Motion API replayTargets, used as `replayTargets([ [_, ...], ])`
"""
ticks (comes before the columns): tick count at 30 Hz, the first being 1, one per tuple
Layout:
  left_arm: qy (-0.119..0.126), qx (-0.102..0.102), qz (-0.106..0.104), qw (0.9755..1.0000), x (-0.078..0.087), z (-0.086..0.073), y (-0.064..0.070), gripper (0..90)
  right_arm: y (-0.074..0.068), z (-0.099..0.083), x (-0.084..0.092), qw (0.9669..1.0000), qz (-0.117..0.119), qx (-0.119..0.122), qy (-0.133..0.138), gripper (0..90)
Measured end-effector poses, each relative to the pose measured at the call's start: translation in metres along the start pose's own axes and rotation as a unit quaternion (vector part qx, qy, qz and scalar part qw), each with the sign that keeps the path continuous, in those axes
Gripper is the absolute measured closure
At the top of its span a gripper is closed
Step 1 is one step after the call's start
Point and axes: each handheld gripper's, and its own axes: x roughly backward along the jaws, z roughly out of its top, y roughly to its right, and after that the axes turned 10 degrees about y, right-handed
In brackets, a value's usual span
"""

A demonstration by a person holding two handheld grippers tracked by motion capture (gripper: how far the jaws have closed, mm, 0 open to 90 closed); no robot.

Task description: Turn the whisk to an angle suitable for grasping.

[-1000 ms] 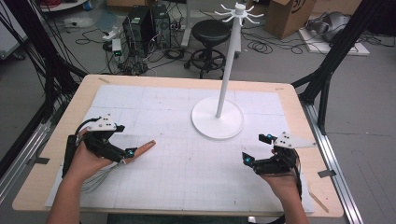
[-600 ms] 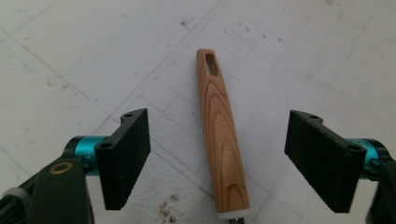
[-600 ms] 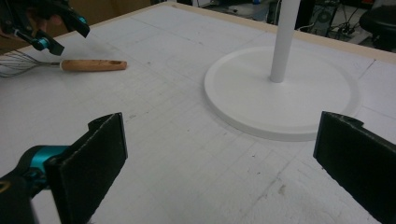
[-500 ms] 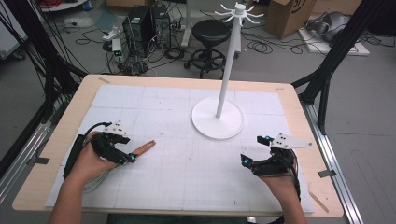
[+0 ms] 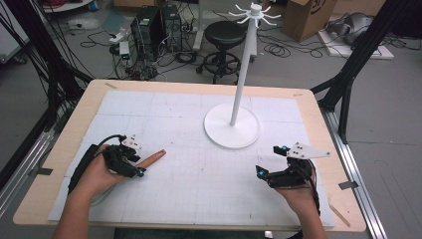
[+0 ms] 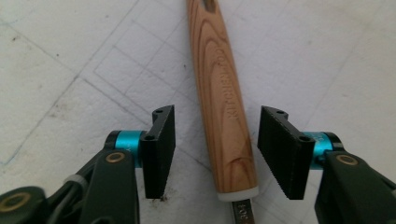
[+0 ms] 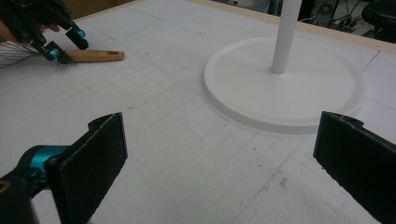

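Lower left of the high view, the left hand-held gripper (image 5: 138, 166) sits over a wooden-handled utensil (image 5: 151, 159) lying flat on the worktop (image 5: 199, 189). Left gripper view: handle (image 6: 223, 93) runs between the jaws, which have just been closing; a gap remains on both sides, so the pads are not pressing yet. Wood is smooth, rounded and stamped with lettering, probably a bit slick but stiff; a pale collar and a metal shank stamped with digits come out at the bottom edge of that frame. Wire loops near the left hand in the upper left of the right gripper view suggest a whisk, though I cannot tell for sure. It looks light, rigid at the handle and springy at the wire end if it is a whisk. Best hold is across the thick lower part of the handle near the collar, where the ribbed pads already line up; round wood may roll or twist in the grip.

Centre of the high view: white stand (image 5: 232, 124) with a round base, tall pole and hook crown, well apart from the utensil.

Lower right: right hand-held gripper (image 5: 266, 162), jaws wide apart with nothing between them, near the stand base (image 7: 280, 88).

Surface is a white gridded mat with a few scuffs, flat, on a wood-edged top. Room behind has a stool (image 5: 225, 35), computer towers (image 5: 152, 25), floor cables and cardboard boxes.
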Motion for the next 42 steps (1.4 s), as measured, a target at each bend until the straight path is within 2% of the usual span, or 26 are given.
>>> replayTargets([
  [3, 0.001, 0.0, -0.012, 0.9999, 0.0, 0.0, 0.0, 56.5, 0.0, -0.002, -0.002, 1.0, -0.002, 0.005, -0.007, 1.9],
  [5, 0.0, -0.004, -0.014, 0.9999, 0.0, 0.001, 0.0, 58.1, 0.0, -0.002, -0.002, 1.0, -0.001, 0.004, -0.007, 1.9],
  [6, -0.004, -0.017, -0.015, 0.9997, 0.0, 0.002, 0.001, 58.8, 0.0, -0.003, -0.002, 0.9999, -0.002, 0.003, -0.01, 1.9],
  [10, -0.007, -0.026, -0.018, 0.9995, -0.001, 0.003, 0.004, 63.9, 0.0, -0.003, -0.001, 0.9999, -0.002, 0.003, -0.011, 1.9],
  [14, -0.015, -0.024, -0.016, 0.9995, -0.001, 0.004, 0.004, 64.7, 0.0, -0.003, -0.002, 0.9999, -0.002, 0.006, -0.01, 1.9],
  [15, -0.012, -0.018, -0.017, 0.9996, -0.001, 0.004, 0.004, 64.8, 0.0, -0.003, -0.002, 0.9999, -0.002, 0.006, -0.011, 1.9],
  [19, -0.011, -0.018, -0.019, 0.9996, -0.001, 0.004, 0.004, 66.5, -0.001, -0.003, -0.003, 0.9999, 0.0, 0.007, -0.013, 1.9],
  [22, -0.009, -0.029, -0.03, 0.9991, -0.001, 0.003, 0.002, 68.1, -0.001, -0.004, -0.003, 0.9998, -0.001, 0.006, -0.017, 1.9],
  [24, -0.005, -0.029, -0.033, 0.999, -0.001, 0.002, 0.002, 68.3, -0.001, -0.005, -0.003, 0.9998, -0.002, 0.005, -0.016, 1.9],
  [33, -0.007, -0.053, -0.029, 0.9981, -0.001, 0.004, 0.005, 70.3, -0.003, -0.005, -0.007, 0.9996, 0.001, 0.011, -0.025, 1.9],
  [36, -0.007, -0.053, -0.028, 0.9982, 0.0, 0.004, 0.005, 70.3, -0.002, -0.005, -0.006, 0.9997, 0.0, 0.009, -0.024, 1.9],
  [38, -0.001, -0.048, -0.021, 0.9986, 0.002, 0.004, 0.006, 70.3, -0.001, -0.006, -0.005, 0.9997, 0.0, 0.007, -0.023, 1.9],
  [40, 0.016, -0.046, -0.021, 0.9986, 0.006, 0.005, 0.005, 70.3, 0.0, -0.006, -0.005, 0.9997, -0.001, 0.009, -0.024, 1.9],
  [42, 0.041, -0.045, -0.032, 0.9976, 0.012, 0.006, 0.005, 70.3, 0.0, -0.006, -0.005, 0.9997, -0.001, 0.01, -0.023, 1.9],
])
